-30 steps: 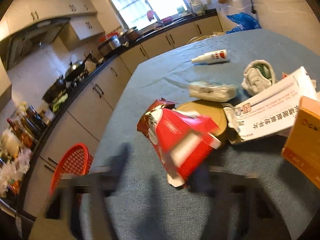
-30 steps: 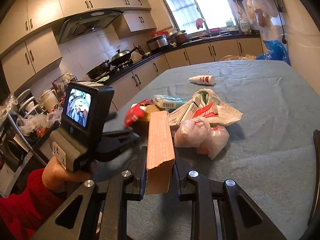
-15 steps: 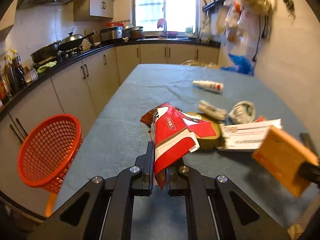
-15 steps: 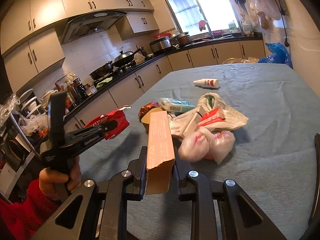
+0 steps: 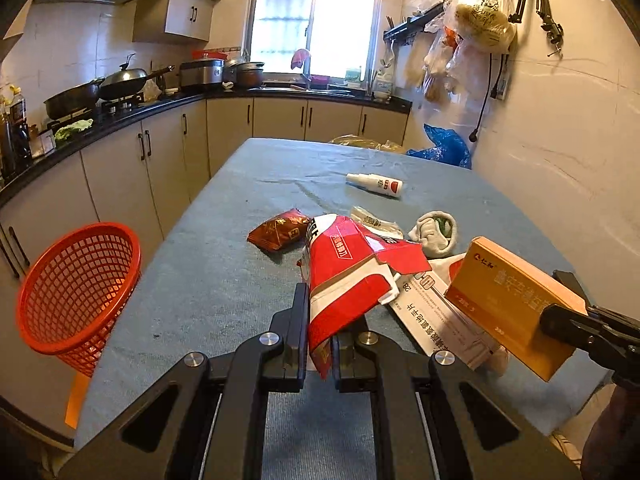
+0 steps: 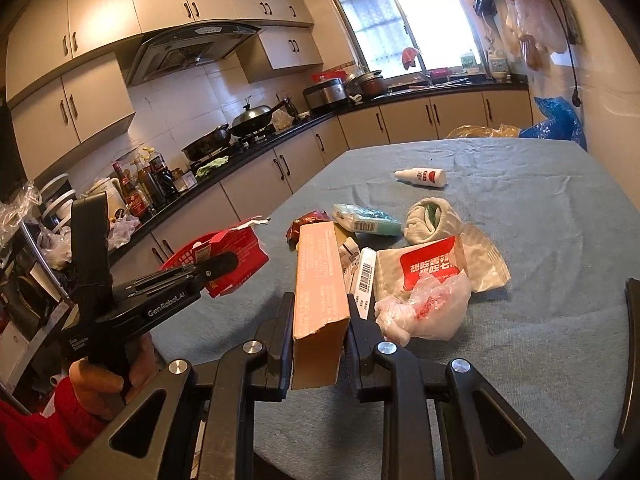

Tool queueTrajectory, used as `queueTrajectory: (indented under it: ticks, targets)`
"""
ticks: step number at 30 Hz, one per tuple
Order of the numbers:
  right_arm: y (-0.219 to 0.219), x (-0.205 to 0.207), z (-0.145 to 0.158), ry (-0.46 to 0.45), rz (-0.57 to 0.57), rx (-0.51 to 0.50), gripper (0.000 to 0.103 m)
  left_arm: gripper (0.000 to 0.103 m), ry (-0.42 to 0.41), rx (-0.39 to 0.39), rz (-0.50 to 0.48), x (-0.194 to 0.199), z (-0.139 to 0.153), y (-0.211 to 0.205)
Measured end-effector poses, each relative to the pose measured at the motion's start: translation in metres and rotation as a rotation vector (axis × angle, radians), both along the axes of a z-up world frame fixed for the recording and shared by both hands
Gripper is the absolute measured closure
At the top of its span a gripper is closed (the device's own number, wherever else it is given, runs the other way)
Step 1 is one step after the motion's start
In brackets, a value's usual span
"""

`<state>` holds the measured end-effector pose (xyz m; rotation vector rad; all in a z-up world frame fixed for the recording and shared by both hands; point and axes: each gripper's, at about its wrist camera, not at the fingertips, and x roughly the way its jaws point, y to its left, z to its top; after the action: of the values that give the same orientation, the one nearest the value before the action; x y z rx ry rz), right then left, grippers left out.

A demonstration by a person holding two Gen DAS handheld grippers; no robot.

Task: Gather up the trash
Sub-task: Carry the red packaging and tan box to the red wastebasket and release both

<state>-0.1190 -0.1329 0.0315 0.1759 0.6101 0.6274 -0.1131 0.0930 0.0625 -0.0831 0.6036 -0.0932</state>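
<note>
My left gripper [image 5: 320, 332] is shut on a red and white torn wrapper [image 5: 344, 276] and holds it above the blue-grey table [image 5: 224, 280]. It also shows in the right wrist view [image 6: 224, 260] with the wrapper [image 6: 236, 252]. My right gripper [image 6: 318, 320] is shut on an orange carton [image 6: 320, 284], lifted off the table; the carton shows in the left wrist view [image 5: 512, 300] at the right. A red mesh basket [image 5: 76, 292] stands beside the table's left edge.
On the table lie a brown snack packet [image 5: 280, 234], a white spray bottle [image 5: 376, 185], a rolled white sock [image 5: 436, 234], a white printed box [image 5: 440, 320], a red-white pouch [image 6: 436, 268] and a crumpled plastic bag [image 6: 424, 312]. Kitchen cabinets run along the left.
My left gripper has swung from a tilted view to level, lifting the red wrapper off the pile. The orange carton has stayed in my right gripper.
</note>
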Motion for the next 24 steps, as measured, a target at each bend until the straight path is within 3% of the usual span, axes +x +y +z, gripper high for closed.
queueTrajectory:
  ticks: [24]
  targets:
    - [0.013,0.000,0.007,0.008,0.013,0.011,0.080,0.095,-0.015,-0.014,-0.004,-0.008,0.007,0.001]
